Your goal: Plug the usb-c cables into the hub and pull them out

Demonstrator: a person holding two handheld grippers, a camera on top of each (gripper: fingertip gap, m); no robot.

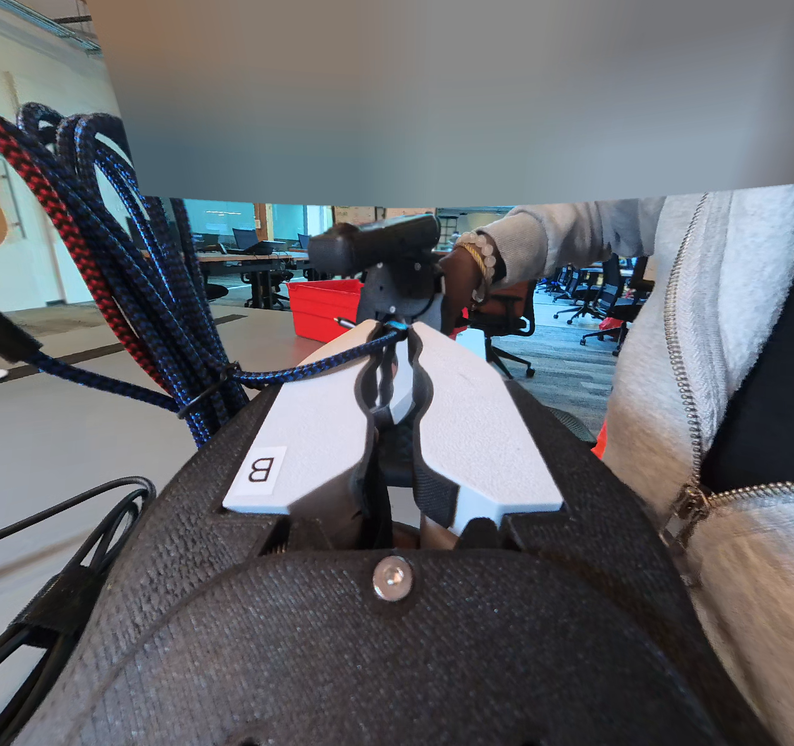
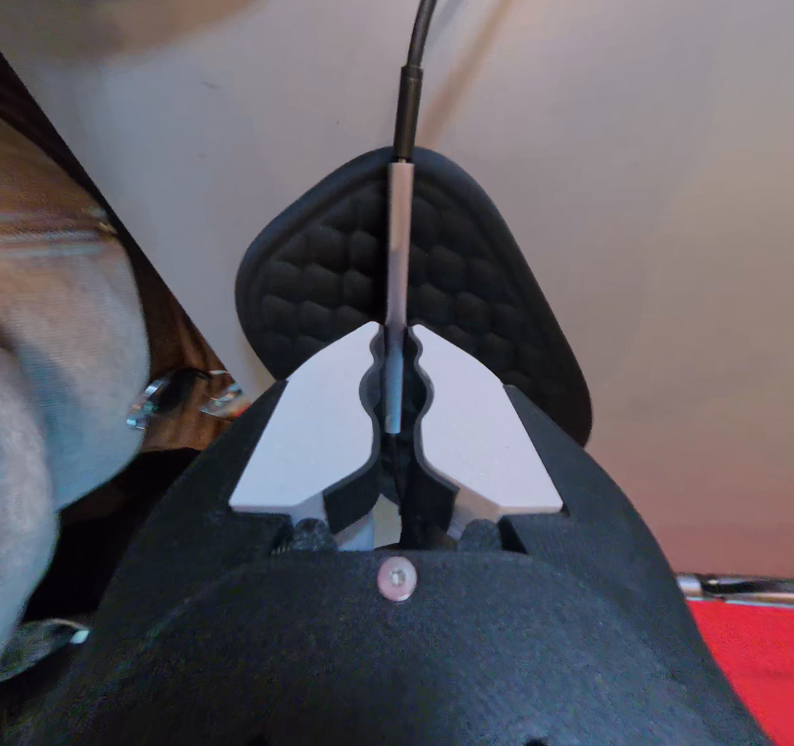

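Observation:
In the left wrist view my left gripper (image 1: 395,330) is shut on the plug end of a blue-and-black braided cable (image 1: 326,362), which runs back over the left finger to a tied bundle of blue and red braided cables (image 1: 129,274) hanging at the left. My right gripper (image 2: 401,167) is shut on a slim silver hub (image 2: 398,253), seen edge-on between the black padded fingers (image 2: 335,279). The hub's black cable (image 2: 423,17) leads up and away. The right gripper also shows in the left wrist view (image 1: 386,270), held by a hand just beyond my left fingertips. The hub's ports are hidden.
A red bin (image 1: 322,304) stands on the pale table (image 1: 64,425) behind the grippers and shows at the lower right of the right wrist view (image 2: 752,661). A thin black cable (image 1: 86,510) loops at lower left. A person's grey hooded jacket (image 1: 709,382) fills the right side. My hands' fingertips stand some 20 cm from each other.

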